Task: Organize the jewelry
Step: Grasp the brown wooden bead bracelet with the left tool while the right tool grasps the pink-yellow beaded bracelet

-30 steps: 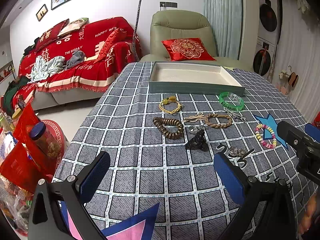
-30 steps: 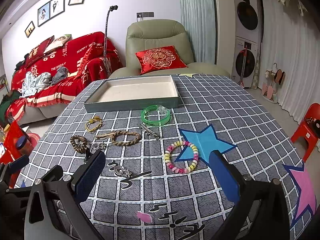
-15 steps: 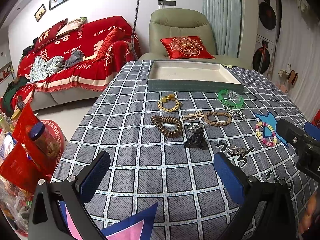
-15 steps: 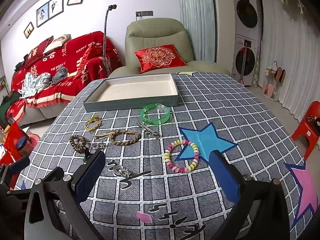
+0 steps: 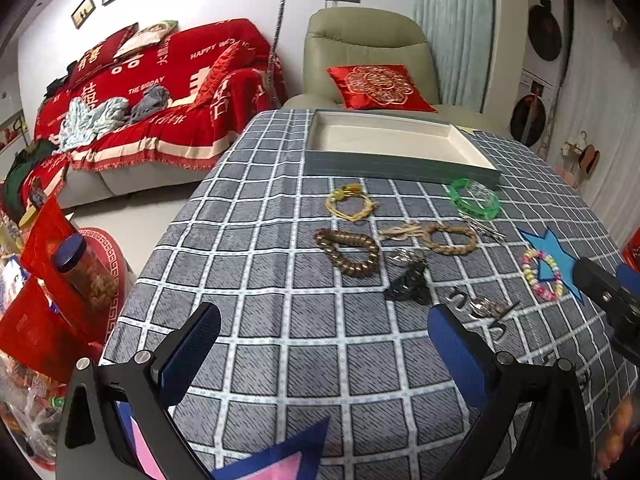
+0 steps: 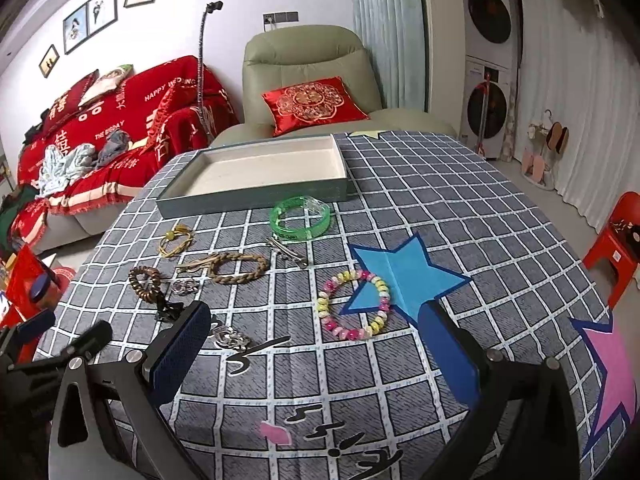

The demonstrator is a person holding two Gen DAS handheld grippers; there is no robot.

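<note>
Empty tray [image 6: 256,196] long axis crosswise, nearer than before; left gripper [image 5: 320,344] and right gripper [image 6: 316,344] wide apart, empty.

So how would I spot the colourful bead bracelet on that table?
Find the blue star printed on the checked tablecloth. The bead bracelet lies on the star's left edge, partly on it. It is the only ring of pink, yellow and white beads; the others are brown, tan or plain green.

Beyond the blue-padded jaws, the worktop [image 6: 440,200] wears a grey cloth with a white grid. A green bangle [image 6: 300,218], a pink-and-yellow beaded bracelet [image 6: 352,300], a brown braided bracelet [image 6: 238,266], and a grey-green tray [image 6: 256,196], cream inside.
</note>
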